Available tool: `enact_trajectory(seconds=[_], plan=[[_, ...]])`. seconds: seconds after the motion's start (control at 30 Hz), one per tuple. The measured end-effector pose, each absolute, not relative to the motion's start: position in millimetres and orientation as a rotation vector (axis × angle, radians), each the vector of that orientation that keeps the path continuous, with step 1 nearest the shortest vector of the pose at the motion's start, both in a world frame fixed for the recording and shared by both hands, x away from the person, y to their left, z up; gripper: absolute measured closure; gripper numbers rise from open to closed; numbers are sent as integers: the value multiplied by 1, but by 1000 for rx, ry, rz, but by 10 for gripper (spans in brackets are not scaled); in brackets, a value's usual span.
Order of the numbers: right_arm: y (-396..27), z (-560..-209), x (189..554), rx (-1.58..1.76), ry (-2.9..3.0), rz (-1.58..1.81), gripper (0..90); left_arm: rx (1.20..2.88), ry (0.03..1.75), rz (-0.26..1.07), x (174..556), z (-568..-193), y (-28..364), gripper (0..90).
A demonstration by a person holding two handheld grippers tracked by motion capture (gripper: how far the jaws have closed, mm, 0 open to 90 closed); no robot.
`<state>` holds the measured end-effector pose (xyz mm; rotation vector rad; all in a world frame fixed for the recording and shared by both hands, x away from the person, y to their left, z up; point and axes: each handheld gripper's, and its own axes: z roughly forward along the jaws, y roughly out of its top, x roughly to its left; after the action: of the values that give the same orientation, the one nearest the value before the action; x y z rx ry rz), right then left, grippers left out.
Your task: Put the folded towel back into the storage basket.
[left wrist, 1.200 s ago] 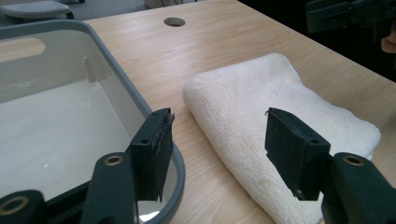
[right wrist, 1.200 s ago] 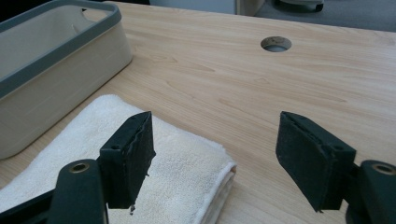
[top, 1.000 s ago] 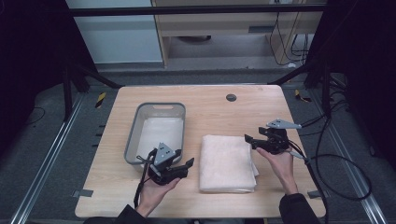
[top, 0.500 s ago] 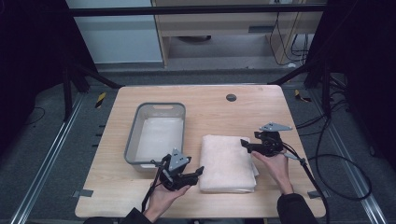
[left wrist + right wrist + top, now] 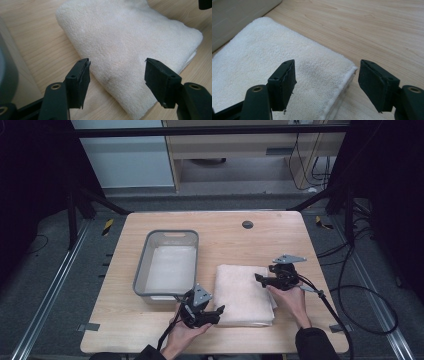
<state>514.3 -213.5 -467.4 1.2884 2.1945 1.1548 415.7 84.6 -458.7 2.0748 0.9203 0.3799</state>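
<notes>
Folded cream terry towel [image 5: 245, 294] flat on pale wooden bench [image 5: 280, 237], beside grey plastic tub [image 5: 167, 264]. Left tongs [image 5: 117, 75] and right tongs [image 5: 326, 79] both spread apart over opposite towel corners.

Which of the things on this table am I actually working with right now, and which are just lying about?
In play, judging by where both open grippers point:
folded towel
left gripper
right gripper
possibly the grey bin

Lying about:
dark round spot on table
yellow-black items on floor
</notes>
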Motion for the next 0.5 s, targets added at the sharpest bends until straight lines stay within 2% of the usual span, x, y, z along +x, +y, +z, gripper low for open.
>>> enact_trajectory(seconds=[0.5], plan=[[-212,-482,517,1317,2232,1114,298,2102,972,347,423,-484,78,265]])
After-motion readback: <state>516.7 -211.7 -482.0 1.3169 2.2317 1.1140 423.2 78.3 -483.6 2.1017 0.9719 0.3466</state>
